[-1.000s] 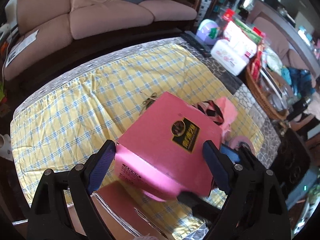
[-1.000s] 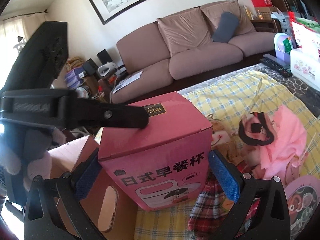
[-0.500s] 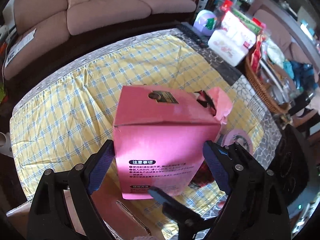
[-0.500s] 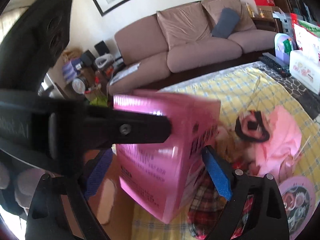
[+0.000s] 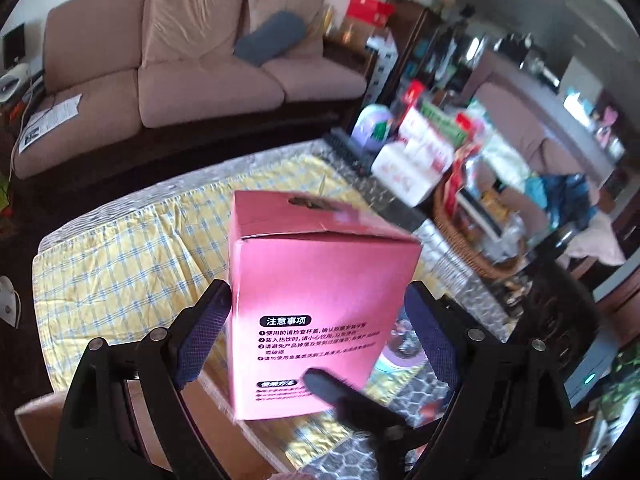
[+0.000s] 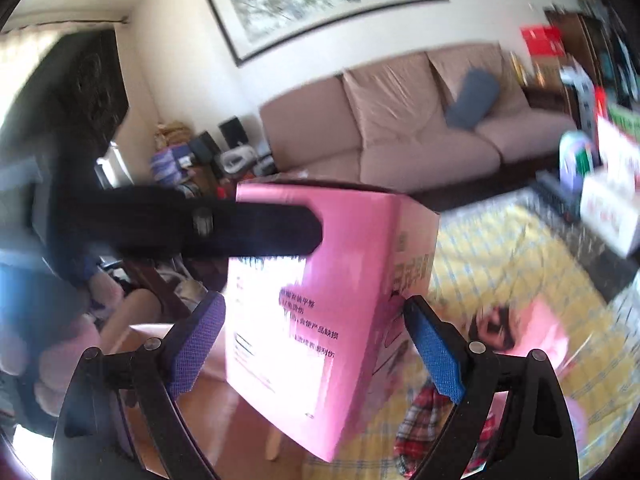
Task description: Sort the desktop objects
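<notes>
A pink cardboard box [image 5: 316, 312] with black Chinese print is held upright in the air between both grippers. My left gripper [image 5: 320, 328] has its blue pads against the box's two sides. My right gripper [image 6: 316, 336] also grips the box [image 6: 320, 312] from another side. One black finger of the right gripper crosses the lower front of the box in the left wrist view [image 5: 344, 400]. A left gripper finger crosses the box top in the right wrist view [image 6: 240, 228]. A brown cardboard carton [image 6: 216, 412] sits below the box.
A yellow checked tablecloth [image 5: 132, 264] covers the table. A pink cloth with a black strap [image 6: 520, 328] and a red plaid cloth [image 6: 424, 420] lie on it. A wicker basket [image 5: 476, 252] and tissue packs [image 5: 412, 164] crowd the right. A sofa [image 5: 168, 72] stands behind.
The pink box has been tipped upright and lifted higher above the carton. Both grippers rose and rotated with it, still closed on its sides.
</notes>
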